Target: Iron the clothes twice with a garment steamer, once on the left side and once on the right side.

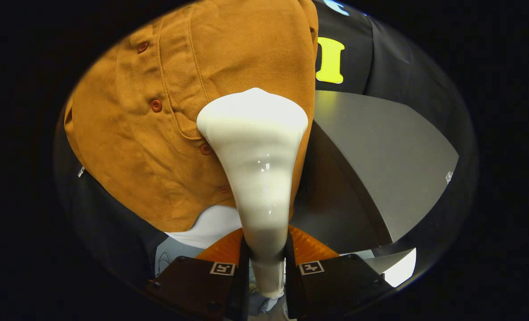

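Hand-held gripper clamped on garment steamer handle, both fingers pressing, for steady control. Steamer head against hanging brown shirt, beside button placket, near garment's lower edge.

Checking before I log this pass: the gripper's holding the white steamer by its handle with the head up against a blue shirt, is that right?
Not quite: the shirt is orange-brown, not blue. The gripper view shows it. The rest holds: the gripper is shut on the white steamer at its handle, with the head against the shirt.
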The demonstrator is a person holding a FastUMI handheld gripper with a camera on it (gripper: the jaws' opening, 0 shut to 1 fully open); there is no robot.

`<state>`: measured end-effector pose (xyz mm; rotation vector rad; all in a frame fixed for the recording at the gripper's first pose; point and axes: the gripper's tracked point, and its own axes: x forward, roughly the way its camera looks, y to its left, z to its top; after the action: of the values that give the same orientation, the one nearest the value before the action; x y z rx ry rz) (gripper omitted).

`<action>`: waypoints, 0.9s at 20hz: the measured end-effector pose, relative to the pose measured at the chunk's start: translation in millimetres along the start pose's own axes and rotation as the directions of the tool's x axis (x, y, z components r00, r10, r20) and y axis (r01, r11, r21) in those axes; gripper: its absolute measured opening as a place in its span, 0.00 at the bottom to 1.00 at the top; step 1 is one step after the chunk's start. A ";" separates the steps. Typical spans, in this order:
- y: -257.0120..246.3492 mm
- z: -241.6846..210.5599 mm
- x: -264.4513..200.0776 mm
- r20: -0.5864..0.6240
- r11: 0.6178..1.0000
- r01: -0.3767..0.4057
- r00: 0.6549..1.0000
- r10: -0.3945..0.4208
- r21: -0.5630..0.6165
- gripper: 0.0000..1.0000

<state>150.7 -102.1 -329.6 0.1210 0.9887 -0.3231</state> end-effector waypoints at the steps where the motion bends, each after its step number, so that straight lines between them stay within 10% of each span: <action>1: -0.4 1.2 -5.6 0.008 1.000 -0.001 1.000 0.001 0.003 0.37; 18: 100.2 94.6 -113.7 0.301 0.993 -0.067 0.949 0.094 -0.098 0.37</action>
<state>201.1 -6.4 -187.3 0.0310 0.6873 -0.2153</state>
